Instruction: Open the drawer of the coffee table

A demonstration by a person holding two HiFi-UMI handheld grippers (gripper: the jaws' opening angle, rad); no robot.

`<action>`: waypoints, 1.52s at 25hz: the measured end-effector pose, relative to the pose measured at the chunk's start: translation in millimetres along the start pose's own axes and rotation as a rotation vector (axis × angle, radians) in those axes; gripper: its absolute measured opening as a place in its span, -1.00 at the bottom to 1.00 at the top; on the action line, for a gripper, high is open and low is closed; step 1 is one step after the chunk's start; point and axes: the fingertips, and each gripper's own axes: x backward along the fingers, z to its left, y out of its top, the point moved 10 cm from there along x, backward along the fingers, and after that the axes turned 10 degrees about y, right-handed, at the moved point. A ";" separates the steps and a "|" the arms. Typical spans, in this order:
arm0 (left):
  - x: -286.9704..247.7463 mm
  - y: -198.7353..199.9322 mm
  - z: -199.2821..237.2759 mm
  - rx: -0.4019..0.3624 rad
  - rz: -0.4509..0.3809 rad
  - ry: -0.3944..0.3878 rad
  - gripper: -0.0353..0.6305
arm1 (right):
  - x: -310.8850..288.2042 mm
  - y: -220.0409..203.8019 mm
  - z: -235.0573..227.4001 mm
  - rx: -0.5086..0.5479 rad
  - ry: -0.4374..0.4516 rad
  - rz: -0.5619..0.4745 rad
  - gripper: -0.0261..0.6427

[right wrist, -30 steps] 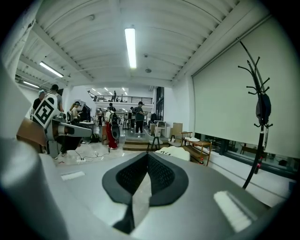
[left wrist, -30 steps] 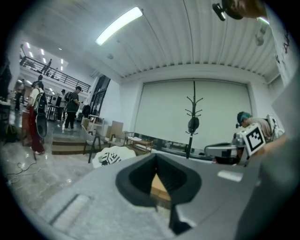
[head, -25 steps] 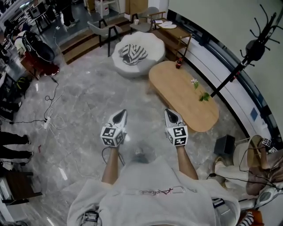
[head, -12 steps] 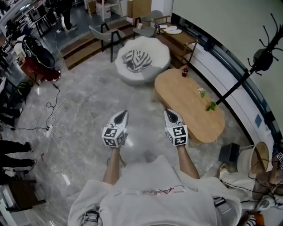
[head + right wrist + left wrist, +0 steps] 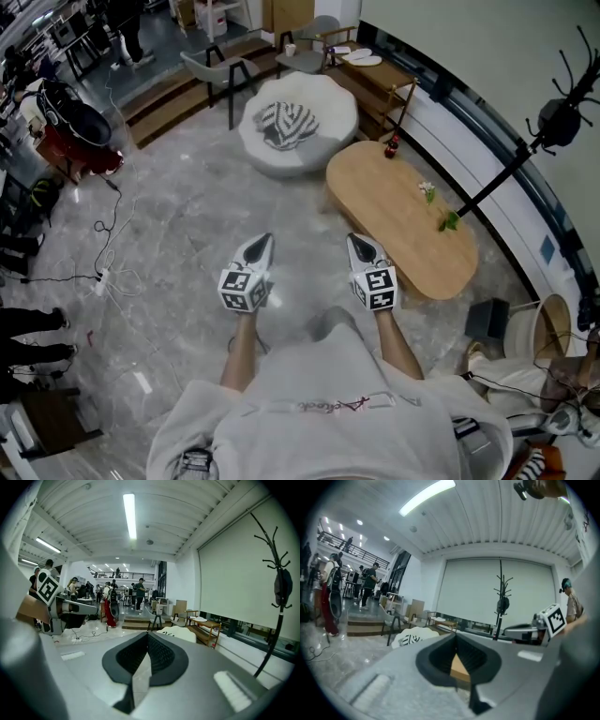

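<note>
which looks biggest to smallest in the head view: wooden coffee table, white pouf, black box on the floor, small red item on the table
1. wooden coffee table
2. white pouf, though it sits farther off
3. black box
4. small red item

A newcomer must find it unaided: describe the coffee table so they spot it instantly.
Look along the pale wall at the head view's right, where a black coat stand rises. Beside it sits the coffee table: a long oval with a light wooden top, unlike the white scalloped seat next to it.
</note>
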 end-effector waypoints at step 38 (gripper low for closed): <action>-235.1 58.3 53.9 -0.020 0.037 -0.019 -0.89 | -175.6 45.7 -173.8 -0.022 0.054 -0.018 -0.91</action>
